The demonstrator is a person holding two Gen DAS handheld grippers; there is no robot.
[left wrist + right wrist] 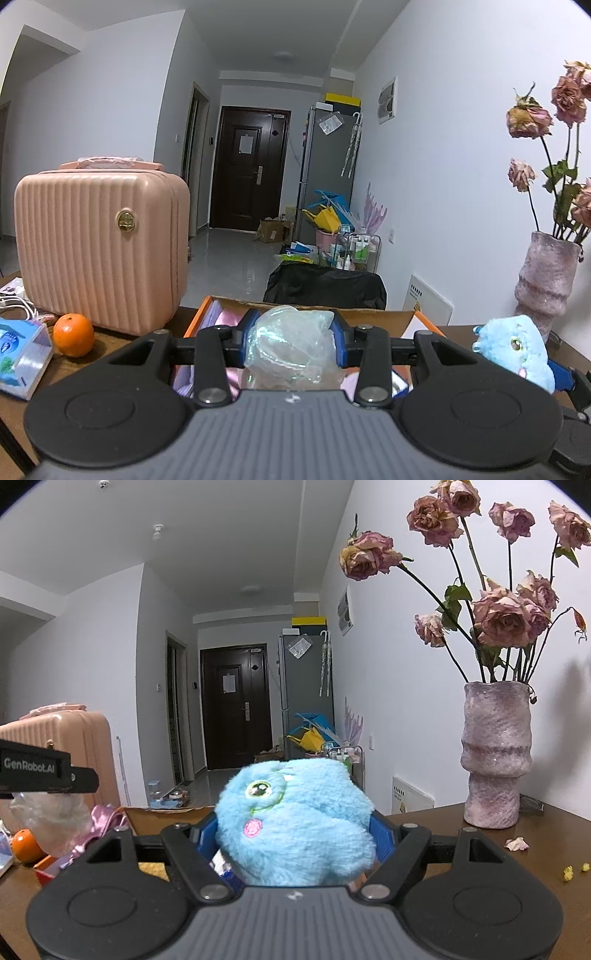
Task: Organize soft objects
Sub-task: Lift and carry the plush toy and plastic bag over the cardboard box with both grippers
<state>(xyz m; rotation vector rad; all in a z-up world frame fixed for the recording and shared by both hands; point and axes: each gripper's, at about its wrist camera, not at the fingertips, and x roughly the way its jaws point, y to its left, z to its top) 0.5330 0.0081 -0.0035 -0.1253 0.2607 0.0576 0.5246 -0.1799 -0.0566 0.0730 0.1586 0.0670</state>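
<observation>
Even, cool indoor light fills both views, fisheye bending the walls, with dark corners at twelve o'clock.

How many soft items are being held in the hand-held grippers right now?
2. A crumpled clear plastic bag is clamped in the left hand-held gripper; a blue plush toy is in the right hand-held gripper. The cardboard box may hide more.

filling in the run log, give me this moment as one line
left gripper: shut on clear plastic bag | right gripper: shut on blue plush toy | cardboard box: open, beyond the left gripper
</observation>
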